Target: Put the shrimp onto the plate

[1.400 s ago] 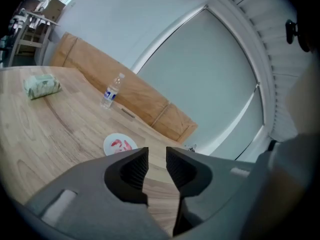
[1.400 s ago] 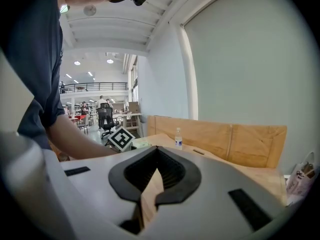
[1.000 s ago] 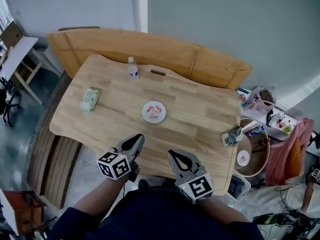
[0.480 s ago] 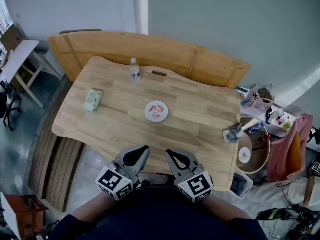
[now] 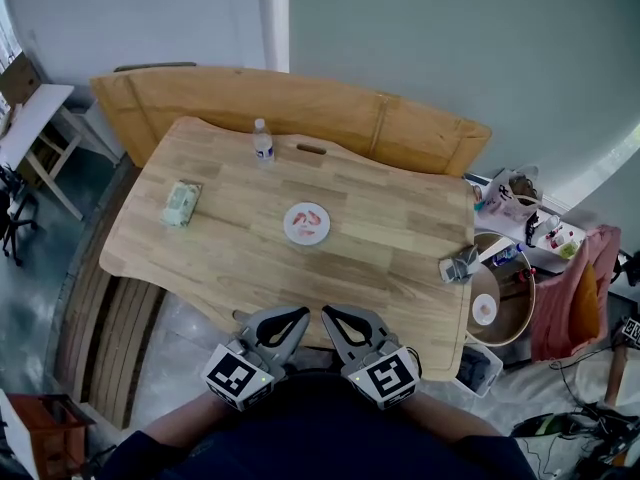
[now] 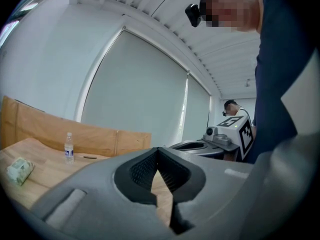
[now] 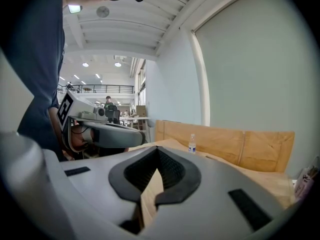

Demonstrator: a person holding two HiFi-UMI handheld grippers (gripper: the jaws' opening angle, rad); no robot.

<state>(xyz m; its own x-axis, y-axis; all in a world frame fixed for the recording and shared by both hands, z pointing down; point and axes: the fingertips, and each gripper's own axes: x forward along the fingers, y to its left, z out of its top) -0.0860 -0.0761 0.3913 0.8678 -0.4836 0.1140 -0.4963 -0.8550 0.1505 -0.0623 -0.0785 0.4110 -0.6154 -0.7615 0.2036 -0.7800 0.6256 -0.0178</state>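
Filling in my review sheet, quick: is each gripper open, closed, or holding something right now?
Left gripper: closed, nothing between the jaws.
Right gripper: closed, nothing between the jaws.

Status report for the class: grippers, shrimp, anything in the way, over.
Left gripper shut, empty. Right gripper shut, empty. Shrimp on plate, dead ahead. Bottle beyond it, out of the way.

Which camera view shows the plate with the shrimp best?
The head view: the plate lies unobstructed on the table, pink shrimp on it. Neither gripper view shows it; their own jaws fill the foreground.
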